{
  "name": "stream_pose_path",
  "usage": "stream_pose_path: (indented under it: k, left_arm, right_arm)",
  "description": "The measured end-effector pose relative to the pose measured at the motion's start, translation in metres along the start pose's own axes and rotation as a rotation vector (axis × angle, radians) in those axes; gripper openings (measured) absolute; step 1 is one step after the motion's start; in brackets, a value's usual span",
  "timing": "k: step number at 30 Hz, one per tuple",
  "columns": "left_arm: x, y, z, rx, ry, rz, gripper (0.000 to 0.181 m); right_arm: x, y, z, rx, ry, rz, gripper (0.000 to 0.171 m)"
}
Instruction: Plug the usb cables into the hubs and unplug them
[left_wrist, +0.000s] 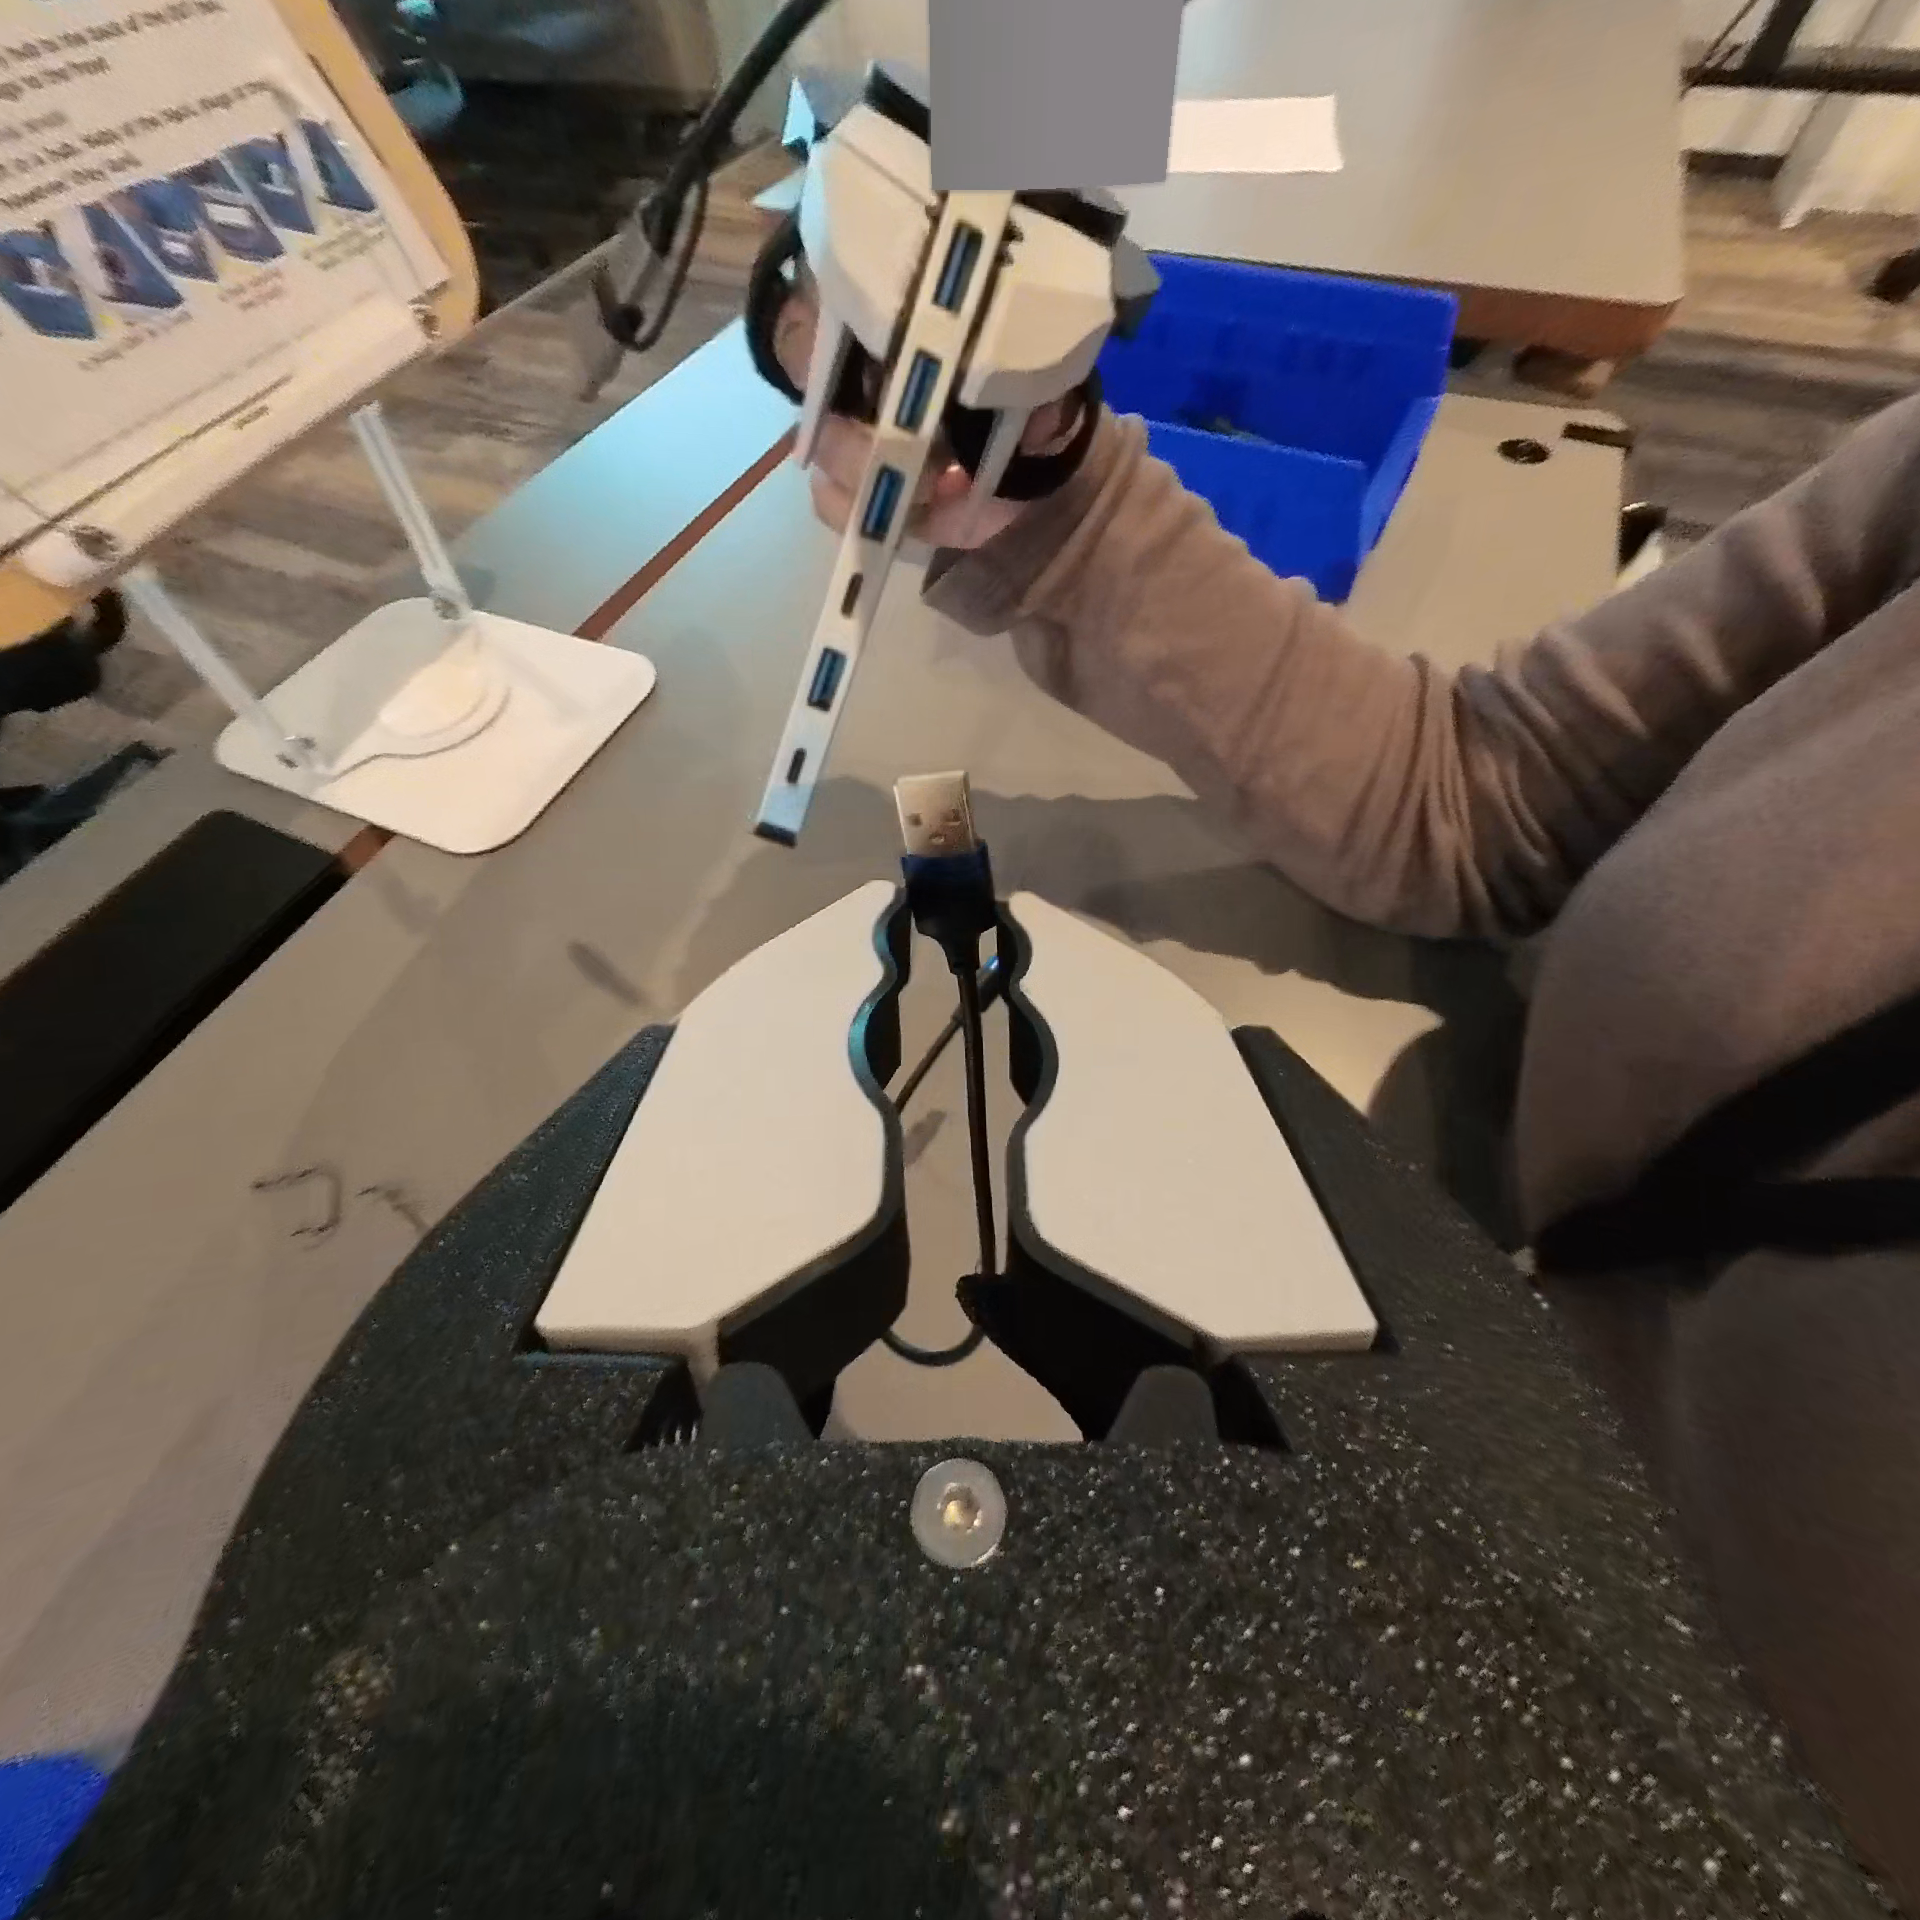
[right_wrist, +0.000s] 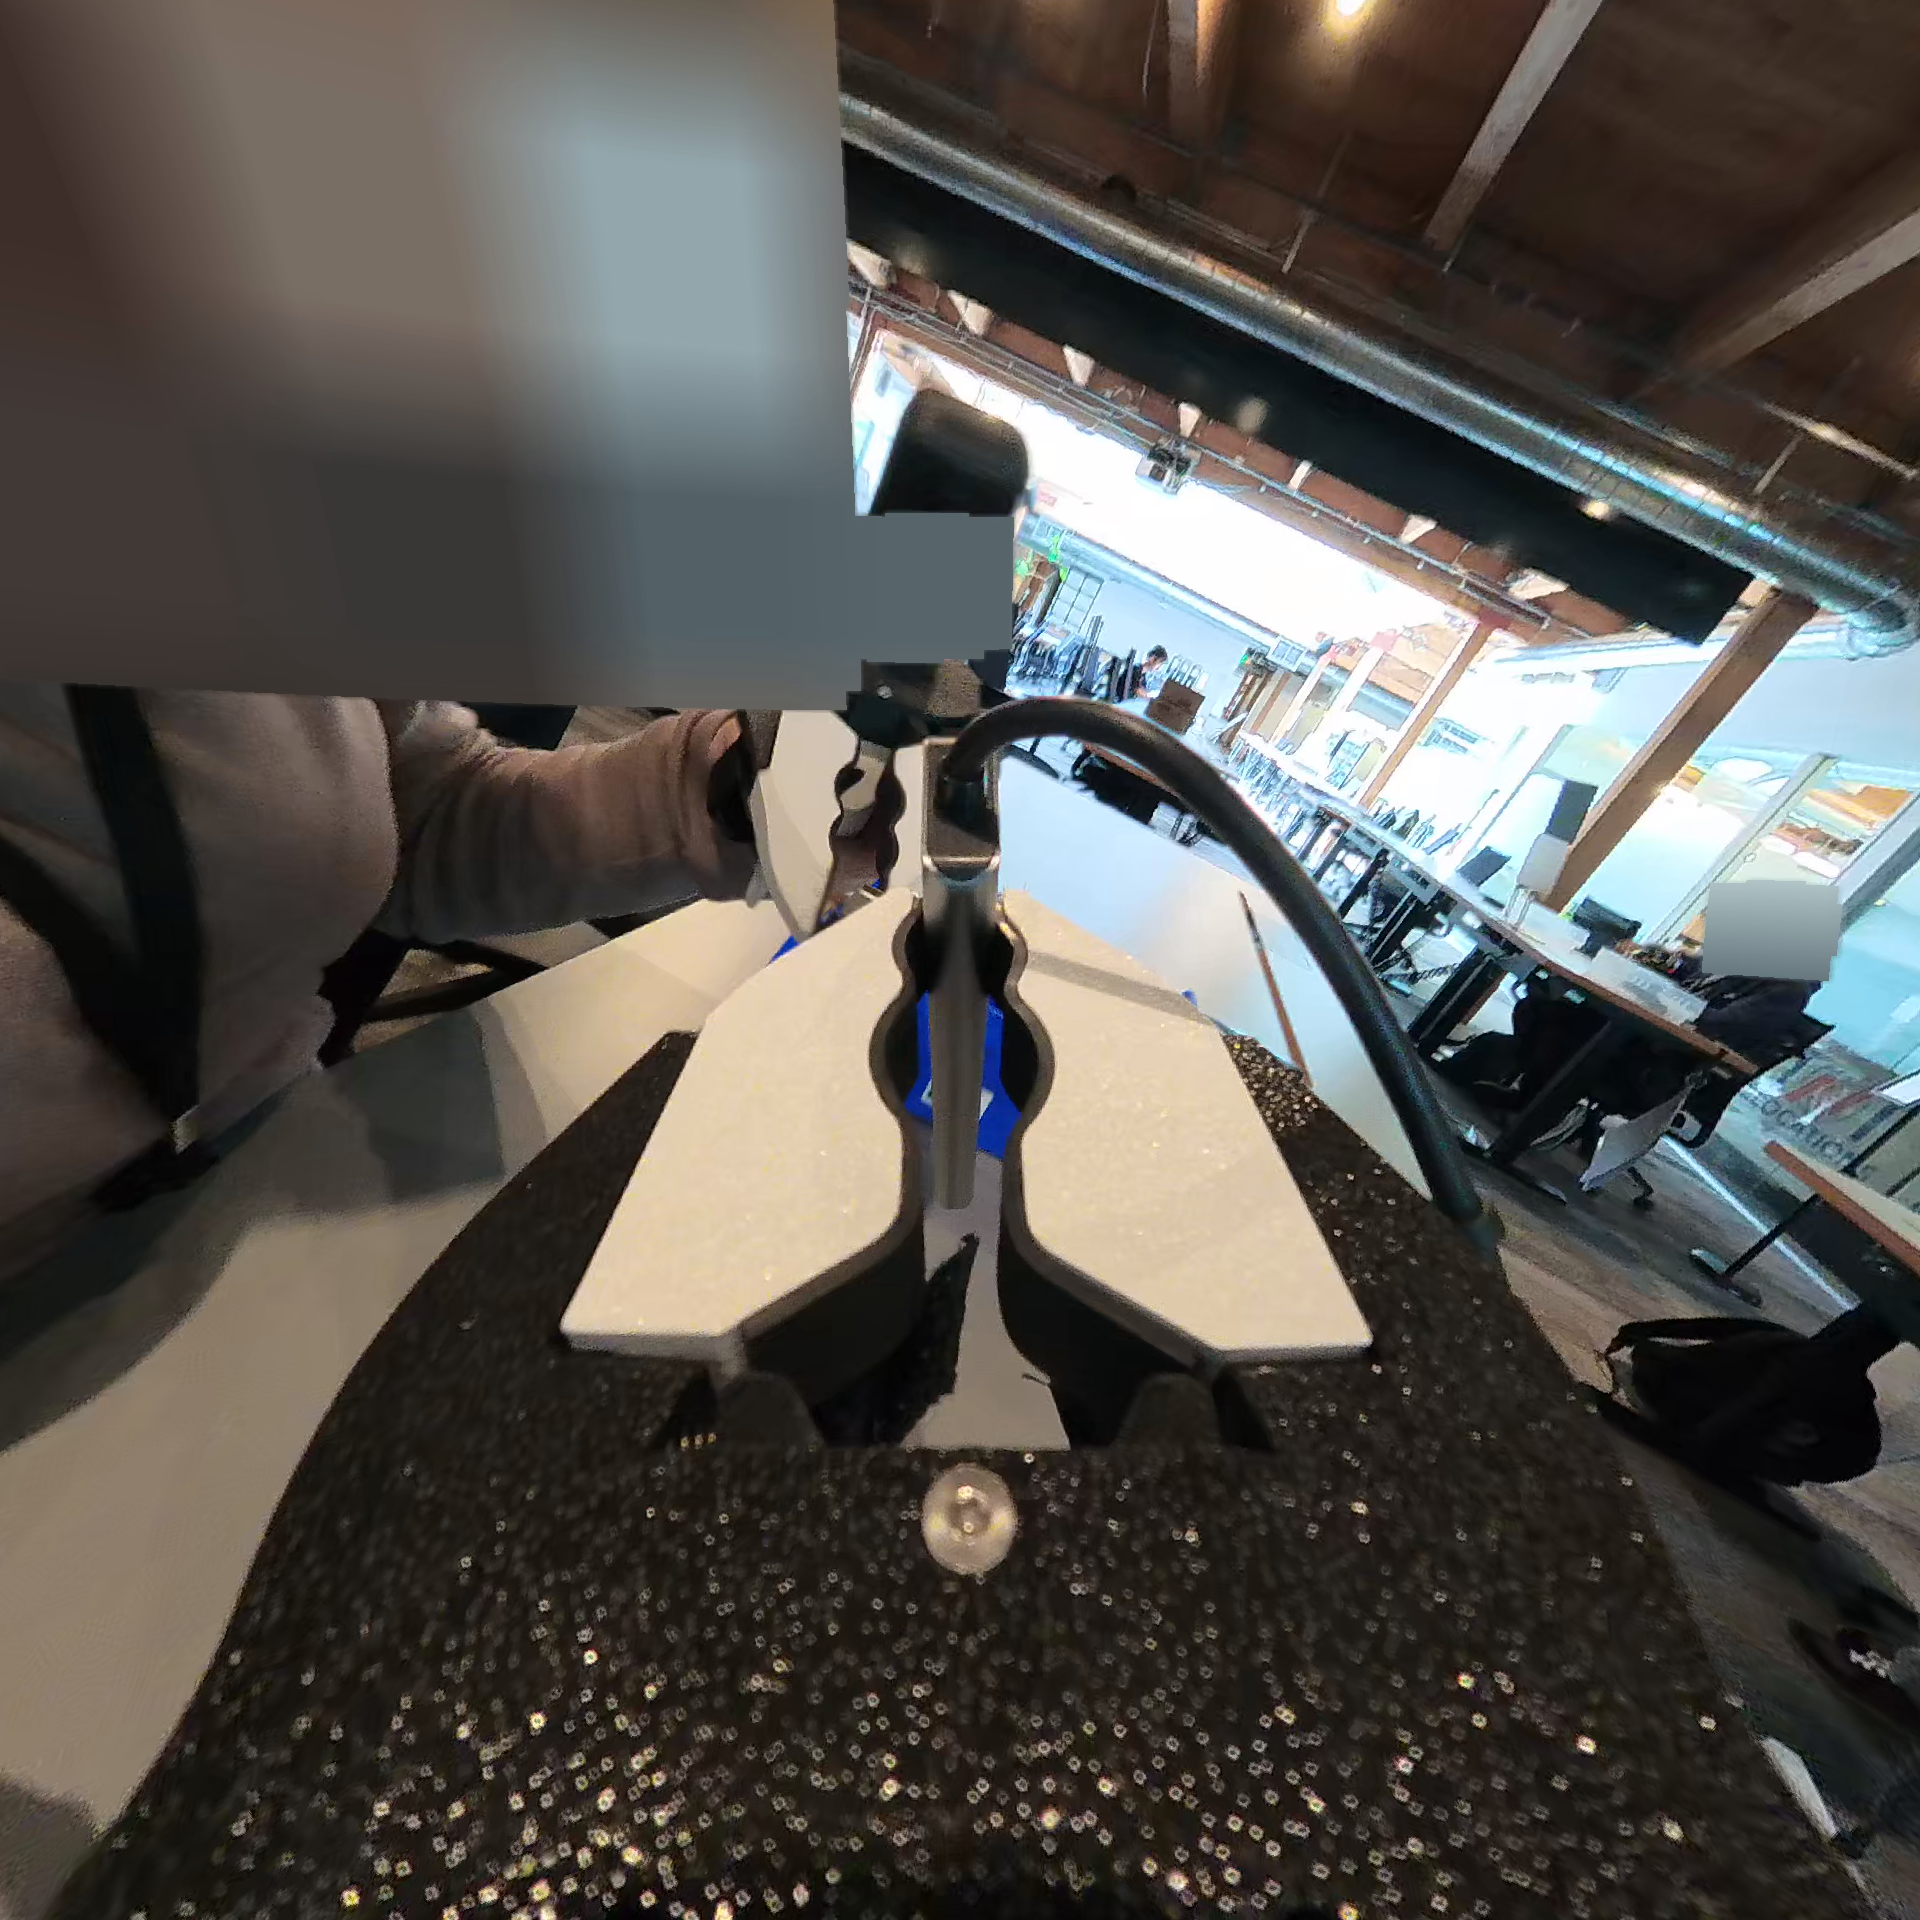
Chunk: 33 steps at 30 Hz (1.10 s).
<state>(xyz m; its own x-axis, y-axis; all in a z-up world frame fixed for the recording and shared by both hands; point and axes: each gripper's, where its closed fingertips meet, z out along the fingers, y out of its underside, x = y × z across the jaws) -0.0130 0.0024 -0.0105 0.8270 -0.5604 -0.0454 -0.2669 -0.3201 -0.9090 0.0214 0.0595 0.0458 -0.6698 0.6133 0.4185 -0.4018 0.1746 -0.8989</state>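
Left wrist view: USB plug (left_wrist: 938, 812) pointing forward in clamped jaws; hub (left_wrist: 878, 520) lengthwise in right jaws.

Two grippers show: the left gripper (left_wrist: 943, 914) near, the right gripper (left_wrist: 940, 312) far. There is one silver USB hub (left_wrist: 868, 540) bearing four blue USB-A ports and two small slots. One USB cable (left_wrist: 940, 831), one blue bin (left_wrist: 1299, 416) and one white document stand (left_wrist: 436, 717) make up the rest.

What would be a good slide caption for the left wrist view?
Left gripper holds a USB plug just short of a silver hub held up by the right gripper.
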Motion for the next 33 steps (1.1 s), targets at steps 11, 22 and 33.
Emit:
stream_pose_path:
  k: [11, 22, 33]
  left_arm:
    - [-0.001, 0.021, 0.013, -0.135, 0.119, -0.085, 0.015]
    - [-0.020, 0.103, 0.046, -0.669, 0.026, 0.066, 0.016]
    - [0.013, 0.029, 0.037, -0.241, 0.308, 0.013, 0.016]
  right_arm:
    - [-0.018, 0.035, 0.018, -0.258, -0.114, 0.088, 0.010]
    - [-0.005, 0.042, -0.011, -0.309, 0.002, 0.107, 0.010]
    - [-0.013, 0.044, -0.013, -0.325, -0.049, 0.131, 0.009]
